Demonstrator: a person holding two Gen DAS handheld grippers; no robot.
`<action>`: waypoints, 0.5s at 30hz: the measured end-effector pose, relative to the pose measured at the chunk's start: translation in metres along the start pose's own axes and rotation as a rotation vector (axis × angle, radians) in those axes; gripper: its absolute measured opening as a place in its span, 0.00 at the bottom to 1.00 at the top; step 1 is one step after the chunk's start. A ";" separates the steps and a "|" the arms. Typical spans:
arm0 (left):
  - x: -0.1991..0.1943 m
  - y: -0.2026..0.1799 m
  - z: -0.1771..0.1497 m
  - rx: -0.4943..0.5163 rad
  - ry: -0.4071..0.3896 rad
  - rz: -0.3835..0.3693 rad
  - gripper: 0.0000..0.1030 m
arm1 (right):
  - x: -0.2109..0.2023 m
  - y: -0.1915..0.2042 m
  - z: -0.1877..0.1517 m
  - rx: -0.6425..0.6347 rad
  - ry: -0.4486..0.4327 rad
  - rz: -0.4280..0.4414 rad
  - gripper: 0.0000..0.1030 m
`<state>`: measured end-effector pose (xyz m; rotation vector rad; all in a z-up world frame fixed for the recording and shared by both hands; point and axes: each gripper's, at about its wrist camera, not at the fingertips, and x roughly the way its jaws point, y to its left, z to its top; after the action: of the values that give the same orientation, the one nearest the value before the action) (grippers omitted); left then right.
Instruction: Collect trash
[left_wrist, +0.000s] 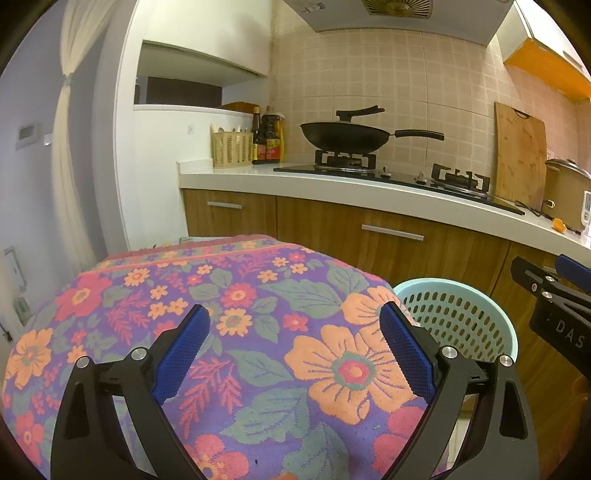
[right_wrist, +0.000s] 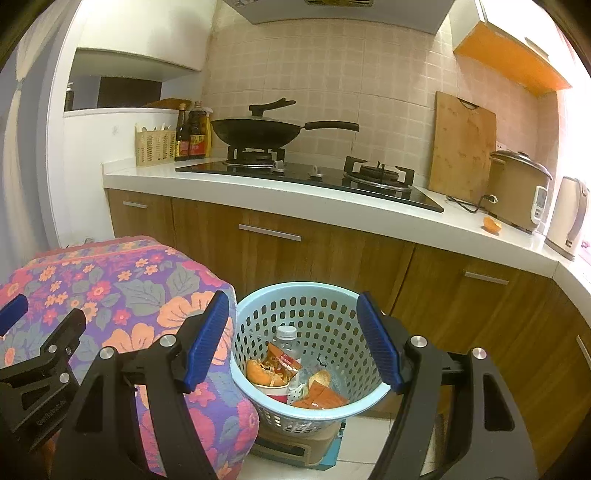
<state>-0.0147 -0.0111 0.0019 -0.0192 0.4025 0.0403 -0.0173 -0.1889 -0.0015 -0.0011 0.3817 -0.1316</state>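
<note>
Right gripper (right_wrist: 291, 341) hangs over the basket (right_wrist: 255, 306), jaws spread wide with nothing between the ribbed blue pads (right_wrist: 207, 338). The basket opening sits framed between the two fingers, below and ahead of them. Left gripper (left_wrist: 295, 352) is also wide open and empty, above the floral cloth (left_wrist: 258, 295); from its camera the basket (left_wrist: 458, 317) is off to the right, just beside the cloth edge, and the right gripper's black frame pokes in at the far right.

Floral cloth: biggest item, woven towel-like fabric, purple ground with orange and red flowers and grey-green leaves, draped over a rounded bulky shape that stands beside the basket.

Basket: round, pale blue plastic, walls perforated with rows of oval slots, smooth rolled rim. It sits on a tan boxy thing on the floor; can't tell what that is.

Trash inside, at the bottom:
- clear plastic bottle (right_wrist: 287, 341), white cap, upright or leaning at the back
- orange-red snack wrapper (right_wrist: 282, 362), crinkled foil, printed
- orange peel (right_wrist: 258, 371), curled, left side
- second orange wrapper (right_wrist: 319, 398), flat, front right
- white crumpled scrap between them, too small to identify

One more orange peel piece (right_wrist: 492, 224) lies on the white countertop (right_wrist: 332, 203), right of the stove, well apart from both grippers.
</note>
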 end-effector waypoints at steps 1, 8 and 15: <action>0.000 -0.001 0.000 0.000 0.000 0.000 0.88 | 0.000 -0.001 0.000 0.007 0.001 0.003 0.66; 0.000 -0.002 0.000 0.007 0.000 0.001 0.88 | -0.001 -0.005 0.000 0.023 -0.010 -0.003 0.66; 0.001 -0.001 -0.001 0.007 0.002 -0.001 0.89 | -0.001 -0.008 0.001 0.027 -0.005 0.000 0.66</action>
<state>-0.0138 -0.0123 0.0008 -0.0129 0.4043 0.0379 -0.0186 -0.1964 0.0001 0.0248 0.3745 -0.1365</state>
